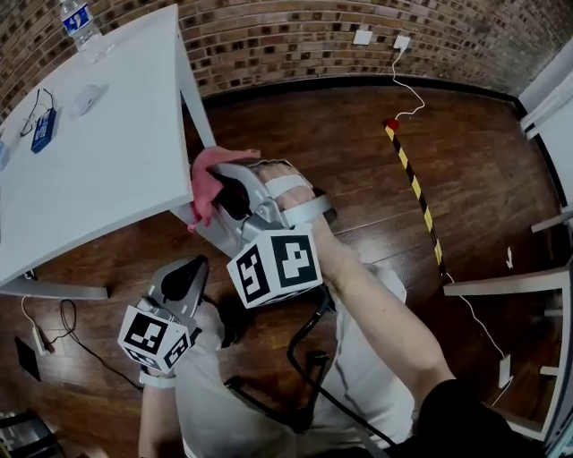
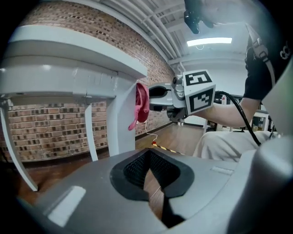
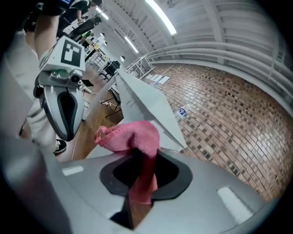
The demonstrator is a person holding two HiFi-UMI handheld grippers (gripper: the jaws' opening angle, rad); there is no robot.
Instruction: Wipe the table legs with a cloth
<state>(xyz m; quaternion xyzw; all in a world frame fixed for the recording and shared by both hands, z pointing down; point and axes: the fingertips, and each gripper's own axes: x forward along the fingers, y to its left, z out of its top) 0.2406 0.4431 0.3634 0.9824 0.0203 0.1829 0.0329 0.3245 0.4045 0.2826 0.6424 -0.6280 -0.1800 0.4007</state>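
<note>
**Pushing the table is our main worry**

Our biggest risk is the table point(image 1: 107, 152) itself. The right gripper point(image 1: 231, 192) is clenched on the pink cloth point(image 1: 208, 179) and holds it high on the near table leg point(image 2: 120, 123), just under the top. We cannot tell whether cloth and leg actually touch. If we press sideways, the light white frame could slide on the wood floor. That would rock the water bottle point(image 1: 79, 22) standing near the far edge.

Next comes the grip. Only a fold of cloth sits between the jaws, and the rest bunches loosely above them. Dragging it down the leg could pull it free, we judge.

After that, the hard gripper shell could scrape the paint where the cloth does not cover it.

Smallest, the left gripper point(image 1: 188, 268) hangs low by our knee, with its tips drawn together on nothing. It cannot steady the table from there.
</note>
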